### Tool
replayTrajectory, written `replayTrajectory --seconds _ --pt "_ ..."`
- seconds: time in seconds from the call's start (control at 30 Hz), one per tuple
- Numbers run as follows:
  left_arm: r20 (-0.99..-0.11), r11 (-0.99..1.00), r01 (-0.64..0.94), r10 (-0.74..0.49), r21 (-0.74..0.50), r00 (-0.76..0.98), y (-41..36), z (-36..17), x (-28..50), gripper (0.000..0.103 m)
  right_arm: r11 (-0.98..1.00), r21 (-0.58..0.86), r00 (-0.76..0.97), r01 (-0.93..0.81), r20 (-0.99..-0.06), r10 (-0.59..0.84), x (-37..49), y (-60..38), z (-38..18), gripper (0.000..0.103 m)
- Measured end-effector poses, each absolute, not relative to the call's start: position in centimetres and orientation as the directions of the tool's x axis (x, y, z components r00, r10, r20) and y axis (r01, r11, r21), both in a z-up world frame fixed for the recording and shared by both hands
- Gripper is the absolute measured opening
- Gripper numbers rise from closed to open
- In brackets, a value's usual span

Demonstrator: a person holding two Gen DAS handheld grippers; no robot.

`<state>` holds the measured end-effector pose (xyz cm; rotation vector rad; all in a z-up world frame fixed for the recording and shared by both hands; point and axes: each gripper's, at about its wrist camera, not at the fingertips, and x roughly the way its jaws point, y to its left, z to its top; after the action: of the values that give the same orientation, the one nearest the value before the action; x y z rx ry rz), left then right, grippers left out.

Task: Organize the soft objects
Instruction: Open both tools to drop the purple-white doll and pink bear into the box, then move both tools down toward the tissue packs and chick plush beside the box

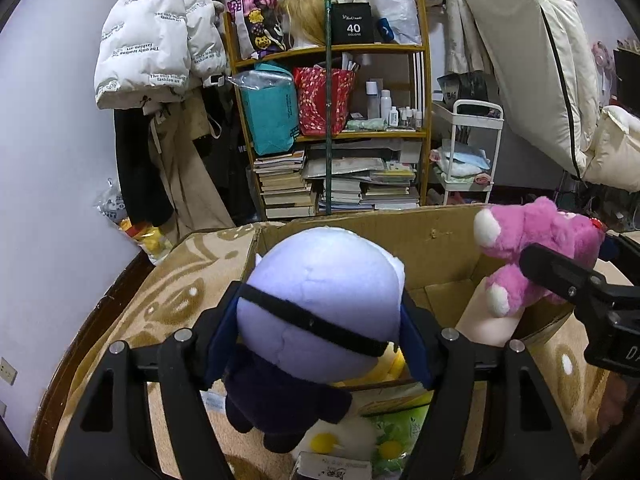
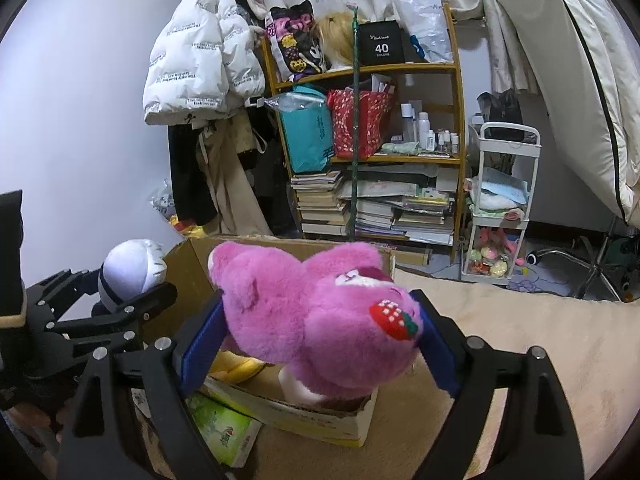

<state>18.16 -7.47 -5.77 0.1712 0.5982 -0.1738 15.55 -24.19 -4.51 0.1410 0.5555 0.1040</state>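
My left gripper (image 1: 320, 332) is shut on a plush doll (image 1: 320, 296) with a pale lavender head, a black band and a dark navy body, held above the near edge of an open cardboard box (image 1: 436, 236). My right gripper (image 2: 320, 340) is shut on a pink plush bear (image 2: 316, 316) with a strawberry patch, held over the same box (image 2: 320, 412). The bear also shows at the right of the left wrist view (image 1: 536, 240), and the lavender doll at the left of the right wrist view (image 2: 132, 264). A yellow soft item (image 2: 236, 364) lies inside the box.
The box stands on a beige patterned blanket (image 1: 180, 280). A green packet (image 2: 220, 432) lies beside the box. A wooden shelf (image 1: 332, 120) of books and bags stands behind, with a white trolley (image 2: 504, 200), hanging coats (image 1: 148, 48) and a folded mattress (image 1: 532, 60).
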Motion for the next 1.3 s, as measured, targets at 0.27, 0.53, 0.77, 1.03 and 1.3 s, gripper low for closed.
replayTrajectory --seconds 0.27,0.53,0.77,1.03,1.3 --pt "-0.588 0.972 0.196 -0.084 0.13 0.805 -7.5 -5.9 18.3 0.087 0.983 0.171 0.833 -0.065 -0.533 0.148 15.8 -24.4 -4.8 0.093" --pt "-0.59 0.972 0.184 -0.062 0.149 0.805 -7.4 -5.6 18.1 0.097 0.981 0.181 0.84 -0.074 -0.519 0.159 15.6 -24.2 -4.7 0.102" --pt "-0.599 0.974 0.168 -0.045 0.151 0.8 -6.5 -4.9 17.4 0.097 0.98 0.187 0.841 -0.066 -0.518 0.155 15.3 -24.3 -4.4 0.103" --pt "-0.62 0.978 0.157 -0.038 0.139 0.784 -5.2 -4.1 15.8 0.097 0.98 0.189 0.843 -0.061 -0.516 0.152 13.7 -23.9 -3.8 0.103" --pt "-0.653 0.982 0.146 -0.033 0.12 0.757 -3.8 -3.4 13.7 0.097 0.985 0.158 0.844 -0.075 -0.516 0.147 11.7 -22.2 -2.9 0.103"
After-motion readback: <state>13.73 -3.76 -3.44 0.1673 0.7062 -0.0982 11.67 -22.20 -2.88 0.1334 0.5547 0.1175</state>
